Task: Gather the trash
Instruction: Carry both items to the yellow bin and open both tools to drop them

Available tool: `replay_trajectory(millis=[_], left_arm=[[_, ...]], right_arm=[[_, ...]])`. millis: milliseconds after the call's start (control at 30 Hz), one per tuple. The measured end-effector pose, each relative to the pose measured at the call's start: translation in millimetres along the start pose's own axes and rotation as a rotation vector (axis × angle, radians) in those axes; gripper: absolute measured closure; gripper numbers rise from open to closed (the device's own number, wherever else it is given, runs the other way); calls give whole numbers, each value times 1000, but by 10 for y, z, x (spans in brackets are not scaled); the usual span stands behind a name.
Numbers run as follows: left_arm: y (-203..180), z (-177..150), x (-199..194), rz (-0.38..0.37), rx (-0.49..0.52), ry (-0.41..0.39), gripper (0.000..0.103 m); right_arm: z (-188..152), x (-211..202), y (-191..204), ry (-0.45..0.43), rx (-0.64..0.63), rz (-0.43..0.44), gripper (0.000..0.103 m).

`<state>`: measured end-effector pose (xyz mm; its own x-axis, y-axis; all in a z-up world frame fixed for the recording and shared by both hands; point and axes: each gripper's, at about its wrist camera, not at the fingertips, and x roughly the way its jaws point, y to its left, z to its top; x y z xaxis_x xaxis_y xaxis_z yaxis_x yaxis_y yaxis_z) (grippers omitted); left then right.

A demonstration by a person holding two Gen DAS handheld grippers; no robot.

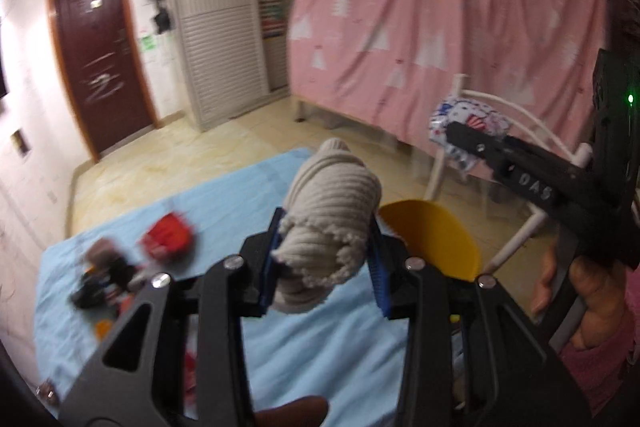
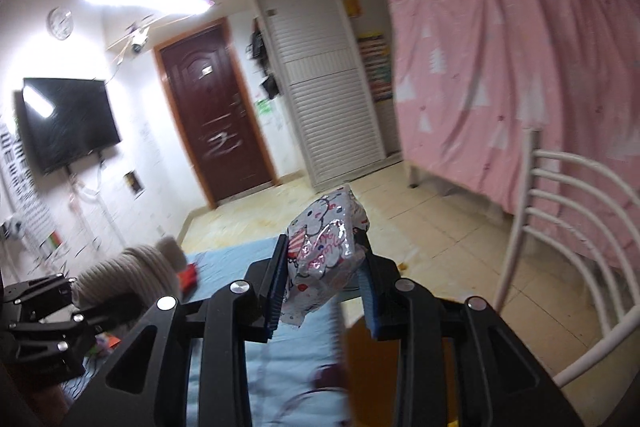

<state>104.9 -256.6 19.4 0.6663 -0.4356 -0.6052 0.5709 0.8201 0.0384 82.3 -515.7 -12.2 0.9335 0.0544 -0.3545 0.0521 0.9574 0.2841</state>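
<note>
My left gripper (image 1: pixel 326 259) is shut on a beige ribbed knit roll (image 1: pixel 332 203), held up above the blue-covered table (image 1: pixel 224 211). My right gripper (image 2: pixel 324 287) is shut on a crinkly cartoon-print plastic wrapper (image 2: pixel 324 239), also held in the air. In the left wrist view the right gripper (image 1: pixel 460 135) shows at the right with the wrapper (image 1: pixel 464 119) at its tip. In the right wrist view the left gripper shows at the lower left with the knit roll (image 2: pixel 132 275). A red packet (image 1: pixel 168 237) and a blurred pile of small items (image 1: pixel 104 279) lie on the table's left side.
A yellow chair (image 1: pixel 436 239) stands at the table's far right edge, a white metal chair (image 2: pixel 560 227) beyond it. A pink curtain (image 1: pixel 440 27) hangs at the right. A brown door (image 1: pixel 100 55), white slatted closet (image 1: pixel 220 27) and wall TV (image 2: pixel 68 123) stand across the tiled floor.
</note>
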Motion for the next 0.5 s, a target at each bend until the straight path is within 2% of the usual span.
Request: replay_trajectory(millis=[267,300,333,400,500], left_arm=[[-644,358,793,-145,22,113,66],[-681,369,858,-154,19,125,60],[-719,404,944,-160,15,134,48],[-749,423,981,-158,9,135,34],[-748,448,991,-145,-6,139,34]], right_arm=[[-108,162,-761,30,122,-102,77],[-121,192,-778,36,132,-109,77],[-138,207,-830,40,144,-114,77],[-171,225,-917,47,159,-124,77],[-228,239,-947,58,166,-129,77]])
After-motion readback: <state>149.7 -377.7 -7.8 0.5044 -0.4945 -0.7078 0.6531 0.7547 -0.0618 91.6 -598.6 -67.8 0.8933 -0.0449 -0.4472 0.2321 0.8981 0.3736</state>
